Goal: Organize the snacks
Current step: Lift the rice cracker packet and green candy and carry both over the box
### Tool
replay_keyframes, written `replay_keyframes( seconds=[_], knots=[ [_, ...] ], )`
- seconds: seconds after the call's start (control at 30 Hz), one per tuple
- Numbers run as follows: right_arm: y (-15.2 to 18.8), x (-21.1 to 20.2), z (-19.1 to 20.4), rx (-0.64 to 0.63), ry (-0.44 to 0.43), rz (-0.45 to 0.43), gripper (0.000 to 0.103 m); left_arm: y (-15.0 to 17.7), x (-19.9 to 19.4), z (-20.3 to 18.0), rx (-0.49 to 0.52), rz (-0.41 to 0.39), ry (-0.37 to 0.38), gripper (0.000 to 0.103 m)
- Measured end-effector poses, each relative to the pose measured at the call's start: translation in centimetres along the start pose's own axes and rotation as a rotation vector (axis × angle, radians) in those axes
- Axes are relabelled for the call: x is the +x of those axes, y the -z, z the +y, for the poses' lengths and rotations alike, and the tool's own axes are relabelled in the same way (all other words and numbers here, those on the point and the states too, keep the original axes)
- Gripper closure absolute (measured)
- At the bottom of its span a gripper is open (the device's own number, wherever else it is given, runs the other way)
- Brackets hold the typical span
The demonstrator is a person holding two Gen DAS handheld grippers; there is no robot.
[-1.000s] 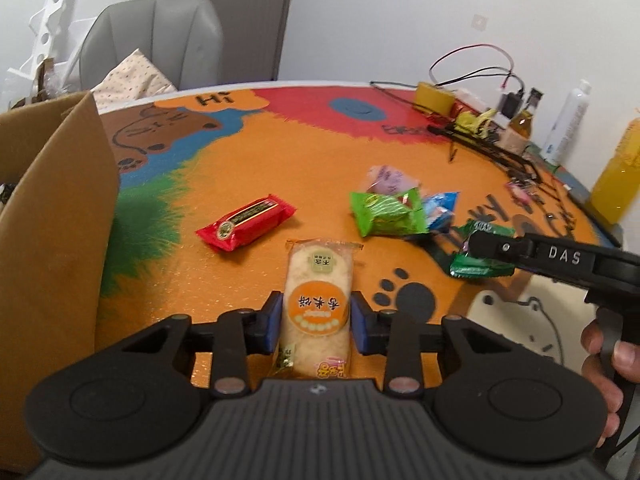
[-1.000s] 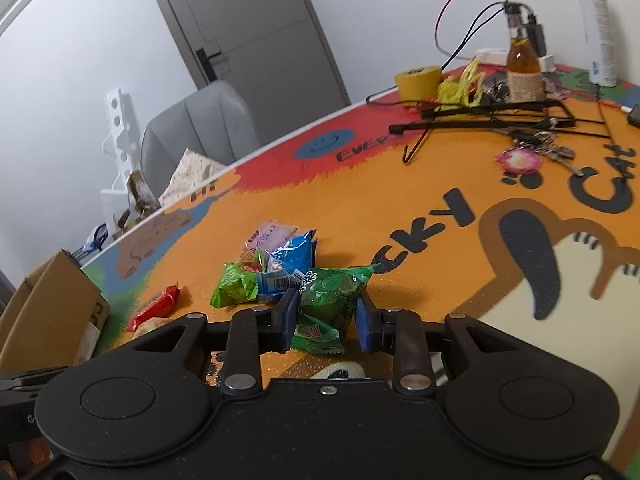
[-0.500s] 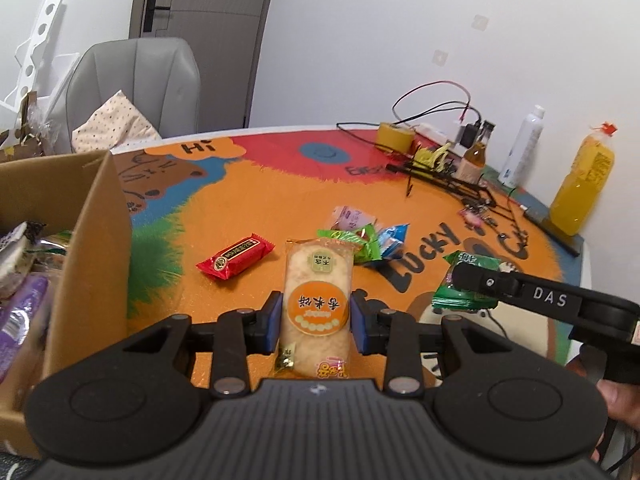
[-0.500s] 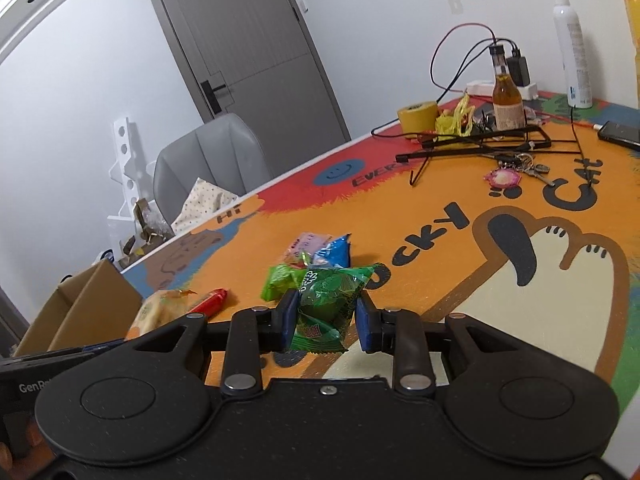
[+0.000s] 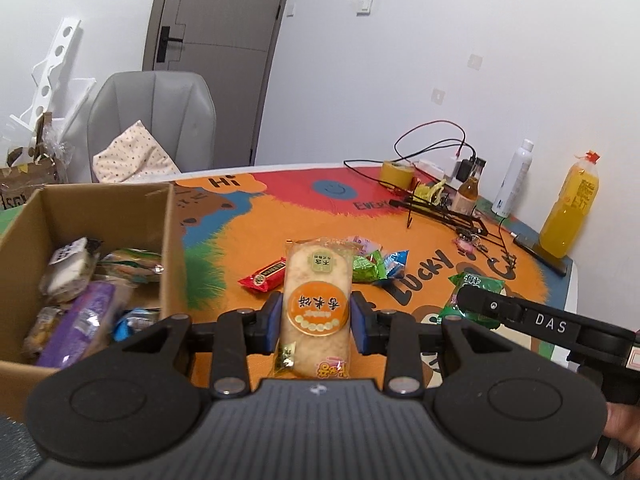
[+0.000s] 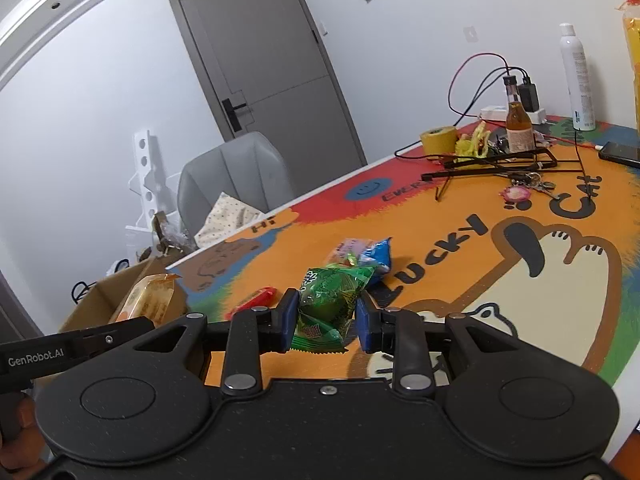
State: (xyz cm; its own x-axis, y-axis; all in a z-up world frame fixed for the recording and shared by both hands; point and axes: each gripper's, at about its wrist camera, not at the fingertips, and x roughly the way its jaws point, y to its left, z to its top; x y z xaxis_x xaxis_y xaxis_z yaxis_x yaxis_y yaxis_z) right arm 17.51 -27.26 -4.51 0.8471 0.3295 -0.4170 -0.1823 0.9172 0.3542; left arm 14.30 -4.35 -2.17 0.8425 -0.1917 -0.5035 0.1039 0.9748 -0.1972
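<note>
Left wrist view: my left gripper (image 5: 316, 320) has its fingers (image 5: 273, 322) closed on a rice cracker packet (image 5: 316, 300), which stands lengthwise between the blue pads with its orange round label facing the camera. The packet is held clear above the table (image 5: 248, 248). To the left stands an open cardboard box (image 5: 168, 240) containing several wrapped snacks, among them a purple packet (image 5: 78, 322). On the table beyond the held packet lie a red snack bar (image 5: 262, 276) and a small cluster of green, blue and pink packets (image 5: 376, 260). At the right edge of this view, my right gripper (image 5: 474, 298) enters from the side with a green packet at its tip. Right wrist view: my right gripper (image 6: 326, 316) has its fingers (image 6: 288, 320) closed on a green snack packet (image 6: 330, 300), crumpled between the pads and lifted off the table. Beyond it the blue and pink packets (image 6: 366, 252) lie on the orange surface, with the red bar (image 6: 258, 298) to the left. The left gripper (image 6: 132, 326) shows at the lower left, carrying the rice cracker packet beside the cardboard box.
</note>
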Motion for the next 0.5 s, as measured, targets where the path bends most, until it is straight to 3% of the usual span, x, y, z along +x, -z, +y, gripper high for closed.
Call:
replay_keyframes(
  seconds=[0.5],
  knots=[
    [-0.6,-0.4,5.2,-0.085,-0.095,-0.02,0.075,-1.6,-5.2,3.4,-0.043,-0.094,-0.053,0.069]
  ],
)
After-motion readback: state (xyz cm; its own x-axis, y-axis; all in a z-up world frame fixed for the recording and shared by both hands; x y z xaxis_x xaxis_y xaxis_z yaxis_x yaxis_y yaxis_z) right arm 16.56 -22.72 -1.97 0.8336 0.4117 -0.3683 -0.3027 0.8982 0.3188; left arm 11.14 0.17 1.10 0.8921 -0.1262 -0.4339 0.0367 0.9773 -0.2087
